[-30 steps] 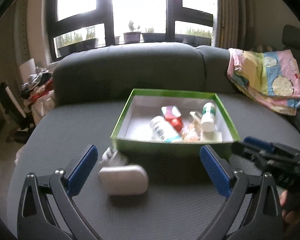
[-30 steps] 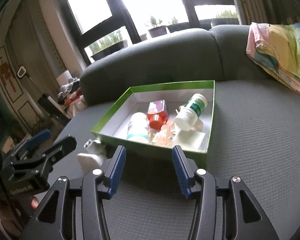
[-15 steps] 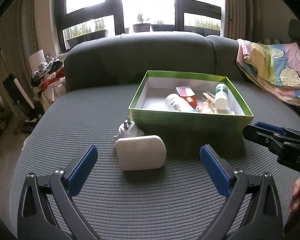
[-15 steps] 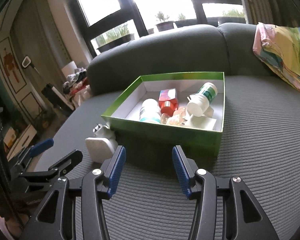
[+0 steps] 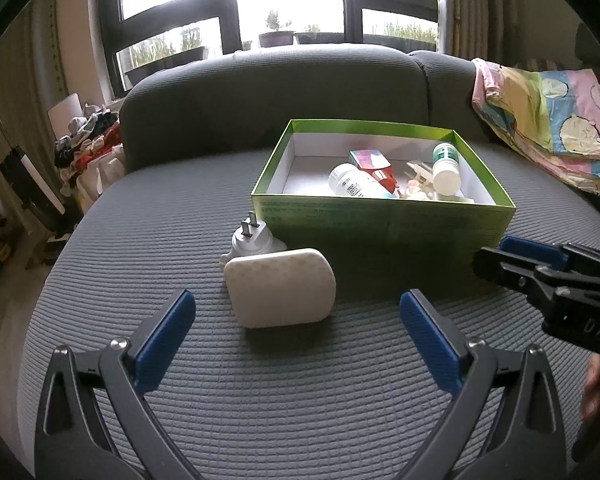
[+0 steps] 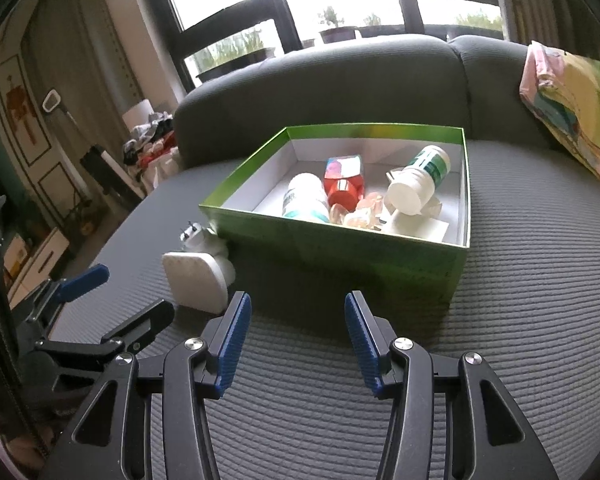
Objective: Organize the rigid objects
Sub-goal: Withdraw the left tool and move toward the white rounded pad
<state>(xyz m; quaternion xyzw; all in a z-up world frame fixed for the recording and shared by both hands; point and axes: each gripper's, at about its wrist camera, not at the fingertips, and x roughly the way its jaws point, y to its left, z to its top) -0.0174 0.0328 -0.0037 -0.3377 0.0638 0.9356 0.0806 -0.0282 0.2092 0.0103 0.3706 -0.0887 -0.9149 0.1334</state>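
A green box [image 5: 380, 220] [image 6: 340, 248] sits on the grey sofa seat and holds two white bottles [image 5: 446, 168] [image 6: 416, 184], a red carton [image 5: 372, 162] [image 6: 342, 180] and small pale pieces. A white rounded case [image 5: 280, 286] [image 6: 194, 280] lies in front of the box's left corner, with a white plug adapter [image 5: 252, 240] [image 6: 200, 240] behind it. My left gripper [image 5: 296, 312] is open and empty, just short of the case. My right gripper [image 6: 296, 312] is open and empty in front of the box; it also shows in the left wrist view [image 5: 540, 268].
The sofa backrest [image 5: 280, 96] rises behind the box. A folded colourful blanket [image 5: 548, 120] lies at the right. A pile of clothes [image 5: 88, 144] and floor clutter lie beyond the seat's left edge. Windows with potted plants are behind.
Both grippers have drawn back and risen from the box, so the case and adapter now sit further ahead of the left gripper. Nothing was picked up.
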